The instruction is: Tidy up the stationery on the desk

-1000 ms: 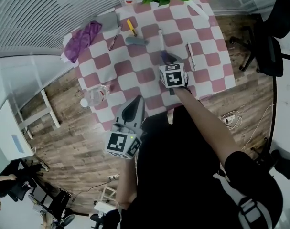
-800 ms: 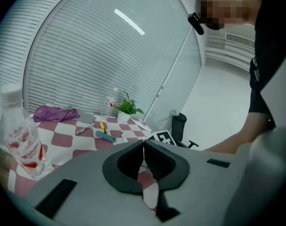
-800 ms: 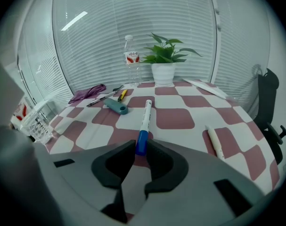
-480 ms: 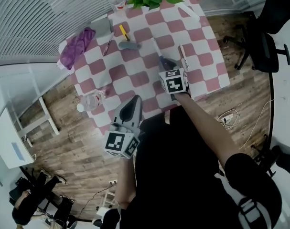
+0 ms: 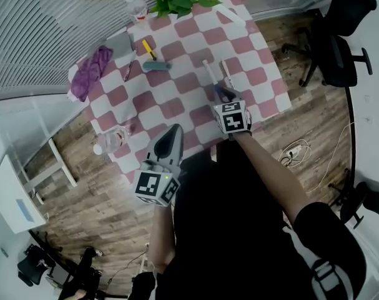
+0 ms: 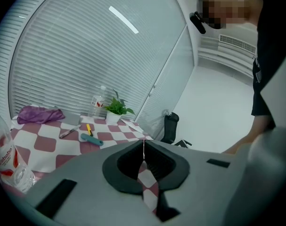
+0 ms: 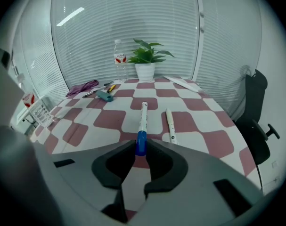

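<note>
The right gripper (image 7: 141, 145) is down at the near edge of the checkered tabletop (image 7: 204, 140), and its jaws are pinching the blue cap end of a marker (image 7: 143, 117). In the right gripper view the cap sits right between the two jaw tips, touching both. The white body runs straight away from the gripper, toward the potted plant (image 7: 145, 60) at the far edge. From the head view the same thing shows: the right gripper (image 5: 221, 94) is at the near end of the marker (image 5: 207, 72), with the person's arm stretched out over the tabletop (image 5: 177, 99).

Just beside the marker, on its right and roughly parallel, lies a white pen (image 7: 170, 121). It's not touching the marker or the gripper.

The left gripper (image 6: 143, 142) has its jaws pressed together with only a thin slit between the tips and nothing in there. It's held off the tabletop's near edge, close to the person's body (image 5: 175, 132), well apart from the marker.

The rest of the stuff is over on the far left side:
- a teal oblong item (image 7: 104, 96)
- a yellow tool (image 7: 111, 88) just beyond the teal one
- a purple cloth (image 7: 84, 87) toward the corner
- a water bottle (image 7: 118, 58) standing upright next to the plant

A clear container (image 7: 39, 112) sits at the tabletop's left edge. An office chair (image 7: 256, 112) stands off to the right on the wood floor.
</note>
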The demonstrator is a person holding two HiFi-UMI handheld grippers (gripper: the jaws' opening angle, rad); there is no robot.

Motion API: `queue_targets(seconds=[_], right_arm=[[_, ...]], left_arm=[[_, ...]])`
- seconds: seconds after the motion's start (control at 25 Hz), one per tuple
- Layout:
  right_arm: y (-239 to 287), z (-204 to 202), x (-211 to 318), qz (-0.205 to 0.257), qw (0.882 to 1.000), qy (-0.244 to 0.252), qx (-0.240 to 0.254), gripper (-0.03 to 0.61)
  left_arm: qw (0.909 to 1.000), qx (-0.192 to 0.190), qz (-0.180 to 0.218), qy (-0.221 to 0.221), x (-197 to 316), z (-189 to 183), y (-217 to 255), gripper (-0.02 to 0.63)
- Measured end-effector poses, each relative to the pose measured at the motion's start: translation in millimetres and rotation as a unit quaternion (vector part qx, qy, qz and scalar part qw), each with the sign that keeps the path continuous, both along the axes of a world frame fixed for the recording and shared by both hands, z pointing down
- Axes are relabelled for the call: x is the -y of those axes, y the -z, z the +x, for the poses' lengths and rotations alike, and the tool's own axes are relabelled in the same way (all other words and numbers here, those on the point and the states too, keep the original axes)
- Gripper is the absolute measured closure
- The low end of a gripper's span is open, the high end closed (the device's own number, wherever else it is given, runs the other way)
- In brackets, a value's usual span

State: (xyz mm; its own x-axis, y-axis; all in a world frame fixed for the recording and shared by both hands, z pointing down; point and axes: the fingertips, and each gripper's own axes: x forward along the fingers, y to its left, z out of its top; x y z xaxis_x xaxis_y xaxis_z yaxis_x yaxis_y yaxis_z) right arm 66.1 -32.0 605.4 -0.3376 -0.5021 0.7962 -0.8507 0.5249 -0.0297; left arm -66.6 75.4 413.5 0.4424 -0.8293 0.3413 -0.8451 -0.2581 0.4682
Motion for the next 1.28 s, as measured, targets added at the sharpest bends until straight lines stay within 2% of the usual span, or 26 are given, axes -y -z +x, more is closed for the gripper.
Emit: queue_targets(seconds=[0.32,0.76,0.96,1.28], right_arm=[[-3.5,23.7,-7.9,-0.005,1.0,-0.023,-0.008,0.492],[-17.3,34.5,-12.5,-0.011,0.999,-0.031,-0.017,0.488],[-17.0,34.0,-14.1,-0.016,0.999,-0.031,-0.011,0.436],[9.1,34.0,-7.6,0.007,1.0,-0.024,-0.008,0.431]], left_arm=[[0.9999,0.0,0.001,-0.013,4.9,12.1,0.9,0.58],[0.9999,0.001,-0.002,-0.013,3.0,14.2,-1.5,0.58],[0.9999,0.002,-0.003,-0.012,1.3,12.4,-3.7,0.58],[1.0,-0.005,0.003,-0.004,1.9,8.0,-3.2,0.58]])
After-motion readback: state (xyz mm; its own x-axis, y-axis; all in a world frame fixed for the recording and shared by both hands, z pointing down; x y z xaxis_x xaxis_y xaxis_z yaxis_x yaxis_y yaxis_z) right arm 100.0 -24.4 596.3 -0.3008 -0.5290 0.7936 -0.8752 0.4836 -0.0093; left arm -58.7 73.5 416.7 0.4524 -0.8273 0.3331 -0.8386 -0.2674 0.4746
